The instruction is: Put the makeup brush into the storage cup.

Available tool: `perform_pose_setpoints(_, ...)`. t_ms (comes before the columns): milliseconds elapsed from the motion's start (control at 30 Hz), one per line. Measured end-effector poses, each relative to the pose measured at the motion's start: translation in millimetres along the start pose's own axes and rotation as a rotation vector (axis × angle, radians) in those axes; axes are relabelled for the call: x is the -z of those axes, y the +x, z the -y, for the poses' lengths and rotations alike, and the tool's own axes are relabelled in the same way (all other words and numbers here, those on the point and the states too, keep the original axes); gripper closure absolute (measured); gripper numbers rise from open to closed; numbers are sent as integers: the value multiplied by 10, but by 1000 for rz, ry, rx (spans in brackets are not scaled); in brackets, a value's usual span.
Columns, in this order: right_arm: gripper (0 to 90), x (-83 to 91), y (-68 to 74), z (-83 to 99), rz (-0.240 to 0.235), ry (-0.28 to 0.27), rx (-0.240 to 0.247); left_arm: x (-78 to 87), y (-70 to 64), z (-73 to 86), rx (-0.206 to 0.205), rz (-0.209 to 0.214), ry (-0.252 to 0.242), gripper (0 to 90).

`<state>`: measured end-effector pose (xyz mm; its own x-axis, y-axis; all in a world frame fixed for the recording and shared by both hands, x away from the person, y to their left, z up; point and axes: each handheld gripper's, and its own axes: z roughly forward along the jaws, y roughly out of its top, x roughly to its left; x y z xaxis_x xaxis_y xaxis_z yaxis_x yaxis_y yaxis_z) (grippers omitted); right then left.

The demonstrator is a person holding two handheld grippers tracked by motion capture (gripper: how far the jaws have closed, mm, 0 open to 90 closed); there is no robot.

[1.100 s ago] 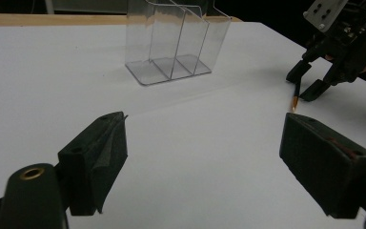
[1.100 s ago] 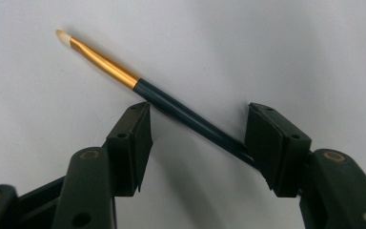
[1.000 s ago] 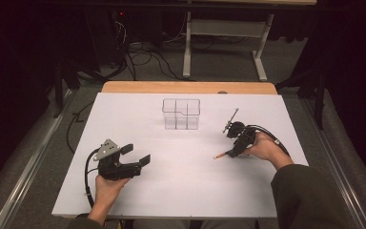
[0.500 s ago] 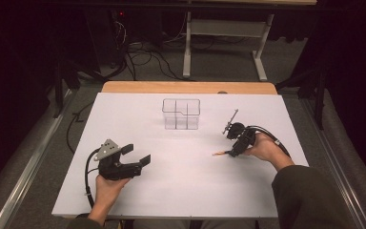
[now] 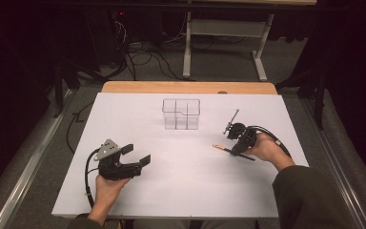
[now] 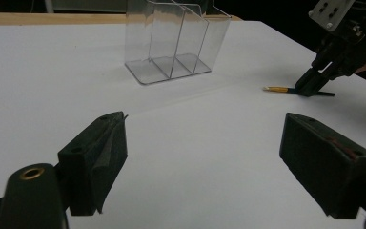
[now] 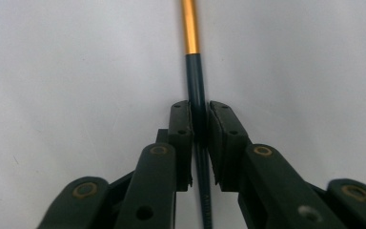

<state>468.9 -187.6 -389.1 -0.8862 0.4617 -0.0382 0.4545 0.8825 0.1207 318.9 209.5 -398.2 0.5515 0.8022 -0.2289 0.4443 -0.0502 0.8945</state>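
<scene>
A thin pen-like stick [image 7: 196, 81] with a dark shaft and an orange-gold end lies on the white table. My right gripper [image 7: 199, 110] is shut on its dark shaft, jaws pressed against both sides. In the high view the right gripper [image 5: 236, 149] sits at the table's right with the stick [image 5: 219, 147] poking out to the left. The left gripper view also shows the stick [image 6: 279, 89] under that gripper. My left gripper [image 5: 140, 155] rests low at the front left, open, with nothing between its jaws [image 6: 205, 162].
A clear plastic organizer [image 5: 181, 113] with several compartments stands at the middle back of the white table [image 5: 181, 186], also seen as a clear organizer [image 6: 174, 40] ahead of the left gripper. A wooden edge [image 5: 186, 87] runs along the far side.
The right gripper has shifted slightly along the stick and stays closed on it. The left gripper has barely moved.
</scene>
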Motion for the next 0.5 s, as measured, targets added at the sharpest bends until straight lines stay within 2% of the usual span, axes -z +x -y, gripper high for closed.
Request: perform_pose_setpoints(500, 850, 5, 7, -5, 0, 6, -12, -5, -1, 2, -1, 5, 2, 167)
